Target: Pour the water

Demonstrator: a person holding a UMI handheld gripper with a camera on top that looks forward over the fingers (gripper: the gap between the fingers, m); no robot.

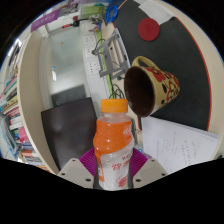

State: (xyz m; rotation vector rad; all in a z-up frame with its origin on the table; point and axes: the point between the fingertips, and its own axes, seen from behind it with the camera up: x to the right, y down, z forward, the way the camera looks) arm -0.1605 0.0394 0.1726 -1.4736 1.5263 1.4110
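Gripper view: fingers (112,172) clamped on orange bottle (112,140); mug (152,86) tilted just beyond, w/ paper (185,148) beneath.

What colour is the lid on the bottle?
Orange. The bottle, held between the gripper fingers, has an orange cap, seen in the gripper view.

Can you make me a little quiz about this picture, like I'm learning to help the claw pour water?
1. True or false: the bottle between the claw fingers has an orange cap.
2. Which thing is just beyond the bottle, tipped so its dark inside faces us?
A. the mug
B. a bowl
C. a kettle
3. Fill in: the sheet of paper lies next to the bottle on the dark ____.

Key:
1. True. The cap is orange, and both pink pads press against the bottle.
2. A. It is a patterned mug with a handle.
3. table
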